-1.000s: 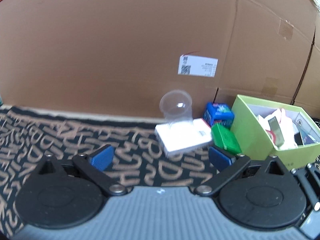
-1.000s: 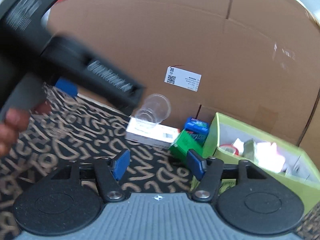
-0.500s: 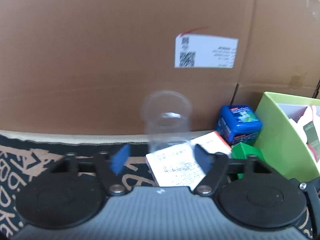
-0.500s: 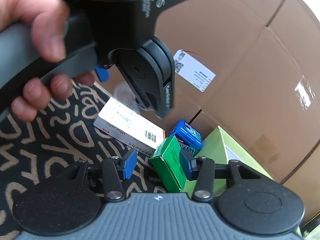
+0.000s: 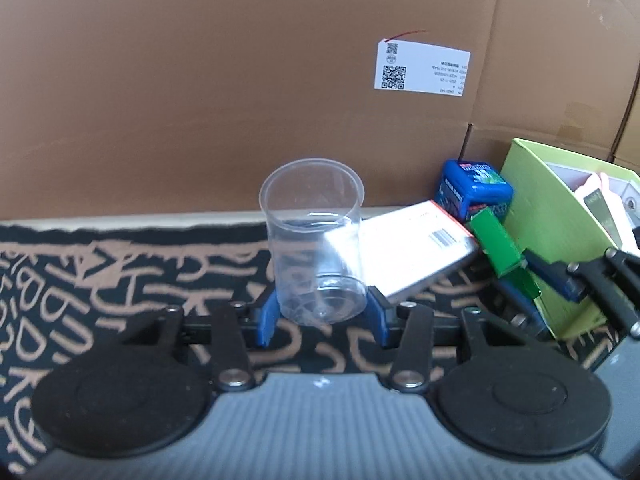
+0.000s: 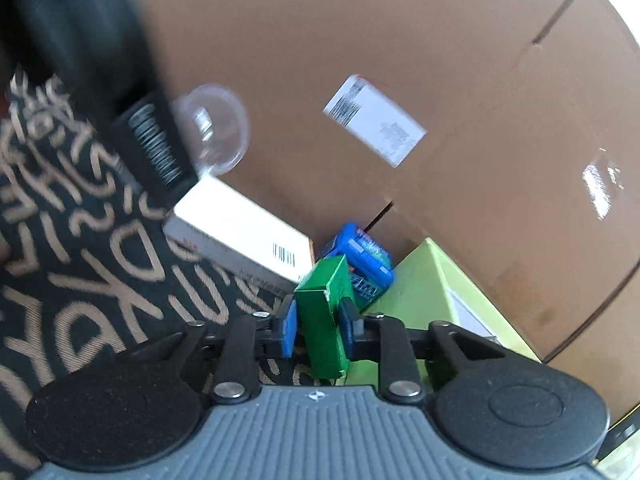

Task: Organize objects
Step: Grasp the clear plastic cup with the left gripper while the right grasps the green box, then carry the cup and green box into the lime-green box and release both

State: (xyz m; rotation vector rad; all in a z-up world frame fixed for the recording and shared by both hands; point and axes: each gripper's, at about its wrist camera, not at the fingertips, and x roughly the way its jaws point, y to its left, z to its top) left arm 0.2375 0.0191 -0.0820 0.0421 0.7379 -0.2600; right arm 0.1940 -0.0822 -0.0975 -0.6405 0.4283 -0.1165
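You're gripping clear cup (image 5: 316, 240) near its base with left claw (image 5: 322, 314), blue pads pressing both sides; cup standing upright over patterned cloth (image 5: 120, 272). Right claw (image 6: 318, 326) clamping green box (image 6: 324, 316), narrow. White box (image 5: 412, 252) lying just behind cup, blue container (image 5: 474, 190) and lime bin (image 5: 552, 248) sitting right, against cardboard wall (image 5: 240, 80).

1. A big brown cardboard wall (image 5: 208, 92) stands across the back, from nine to three o'clock.
2. A white shipping label (image 5: 422, 70) is stuck on it, towards one o'clock.
3. A black rug with tan lettering (image 5: 120, 272) covers the floor.
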